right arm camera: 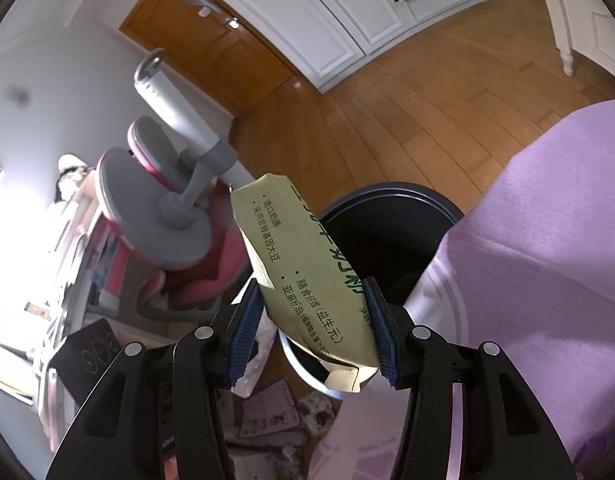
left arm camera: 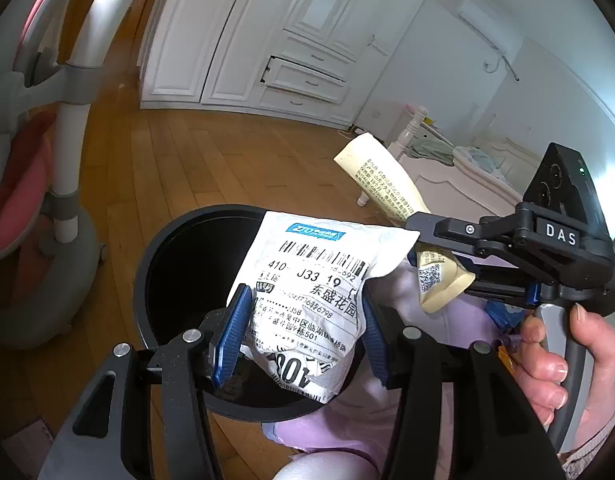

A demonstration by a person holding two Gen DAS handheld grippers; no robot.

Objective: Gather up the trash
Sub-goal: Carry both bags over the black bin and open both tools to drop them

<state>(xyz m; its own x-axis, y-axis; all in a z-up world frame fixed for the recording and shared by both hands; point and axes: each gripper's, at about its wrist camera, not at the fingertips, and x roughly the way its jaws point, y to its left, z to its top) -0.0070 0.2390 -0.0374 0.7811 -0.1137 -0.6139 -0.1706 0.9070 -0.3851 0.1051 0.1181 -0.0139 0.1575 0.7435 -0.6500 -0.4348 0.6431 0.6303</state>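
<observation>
My left gripper (left arm camera: 303,332) is shut on a crumpled white shipping bag (left arm camera: 315,280) with a barcode label, held over the mouth of a round black bin (left arm camera: 167,248). To the right in that view the right gripper (left arm camera: 447,264) is held by a hand (left arm camera: 555,348) and grips a pale yellow packet (left arm camera: 383,180). In the right wrist view my right gripper (right arm camera: 313,332) is shut on that yellow packet (right arm camera: 299,264), printed with green text, just above and left of the black bin (right arm camera: 391,216).
A grey and pink child's chair (right arm camera: 179,208) stands left of the bin. Purple cloth (right arm camera: 527,260) covers the right side. White wardrobes (left arm camera: 267,32) line the far wall across a wooden floor (left arm camera: 195,152). Papers (right arm camera: 267,412) lie scattered low down, and a white bed (left arm camera: 447,160) is at right.
</observation>
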